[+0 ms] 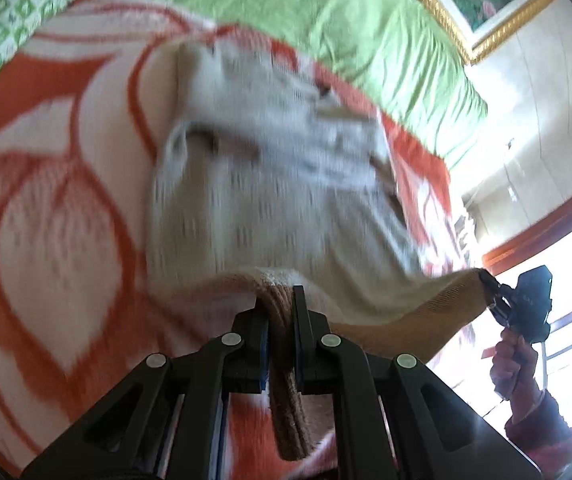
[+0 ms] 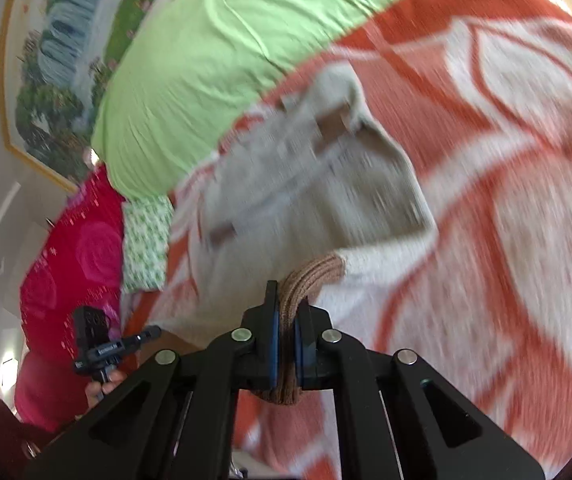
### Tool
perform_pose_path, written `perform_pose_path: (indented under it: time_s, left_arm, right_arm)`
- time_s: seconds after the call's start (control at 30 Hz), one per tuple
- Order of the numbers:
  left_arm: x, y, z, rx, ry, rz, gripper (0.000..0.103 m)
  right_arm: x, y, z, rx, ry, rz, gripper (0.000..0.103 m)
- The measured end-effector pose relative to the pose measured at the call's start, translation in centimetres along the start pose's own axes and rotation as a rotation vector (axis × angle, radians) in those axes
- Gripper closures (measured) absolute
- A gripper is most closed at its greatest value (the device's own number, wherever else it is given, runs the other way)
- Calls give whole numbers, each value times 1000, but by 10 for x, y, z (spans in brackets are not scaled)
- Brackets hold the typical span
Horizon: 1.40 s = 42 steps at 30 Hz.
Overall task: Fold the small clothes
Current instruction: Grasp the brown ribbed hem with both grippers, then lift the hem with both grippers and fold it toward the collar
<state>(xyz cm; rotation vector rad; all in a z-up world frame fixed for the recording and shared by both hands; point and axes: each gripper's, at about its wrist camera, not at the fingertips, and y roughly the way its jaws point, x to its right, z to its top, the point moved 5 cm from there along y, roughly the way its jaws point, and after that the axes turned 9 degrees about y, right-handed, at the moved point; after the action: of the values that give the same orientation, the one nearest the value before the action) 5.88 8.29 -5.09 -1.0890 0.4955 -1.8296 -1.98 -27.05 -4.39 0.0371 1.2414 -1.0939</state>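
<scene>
I count one garment (image 1: 270, 184) – a small pale knitted sweater with a brown ribbed hem – and it hangs between my two grippers above the blanket (image 1: 46, 208), which is one orange and white blanket with big leaf shapes. My left gripper (image 1: 277, 300) is closed tight on a bunch of the brown hem, and my right gripper (image 2: 287, 300) is closed the same way on another part of the hem. Behind the blanket lies one green sheet (image 2: 190, 92), one patterned green pillow (image 2: 144, 240) and one red cushion (image 2: 66, 264). On the wall is one framed painting (image 2: 50, 80).

The sweater is blurred, so I cannot make out its sleeves or its collar clearly. Its lower edge is hidden behind my gripper fingers. Of my right hand (image 1: 511, 364) only the fingers and a red sleeve show – the rest is cut off.
</scene>
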Motion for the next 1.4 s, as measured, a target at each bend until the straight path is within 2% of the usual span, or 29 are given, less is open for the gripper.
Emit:
perform_pose_path:
  time_s: [0.13, 0.23, 0.4, 0.63, 0.83, 1.07, 1.2, 1.3, 1.4]
  left_arm:
    - [-14, 1, 58, 83, -12, 15, 96]
    - [-22, 13, 99, 118, -16, 37, 96]
    - [-41, 43, 155, 122, -33, 83, 96]
    - [-73, 96, 216, 112, -95, 116, 96]
    - [-111, 146, 246, 79, -172, 157, 96]
    - [-137, 193, 258, 37, -202, 217, 96]
    - [-137, 198, 262, 41, -201, 225, 95]
    - [-139, 196, 261, 22, -230, 204, 91]
    - [-132, 177, 258, 25, -231, 189, 85]
  right_arm:
    - [-18, 20, 46, 59, -22, 20, 96]
    - [-31, 44, 82, 89, -41, 18, 96]
    - [-49, 90, 137, 113, -62, 5, 96]
    - [-44, 150, 194, 114, -44, -63, 96]
    - [-23, 202, 228, 88, -48, -138, 96]
    - [13, 246, 241, 59, -52, -241, 96]
    - [22, 256, 241, 61, -53, -259, 96]
    - [22, 256, 241, 64, -42, -259, 95]
    - [17, 251, 241, 53, -7, -232, 92]
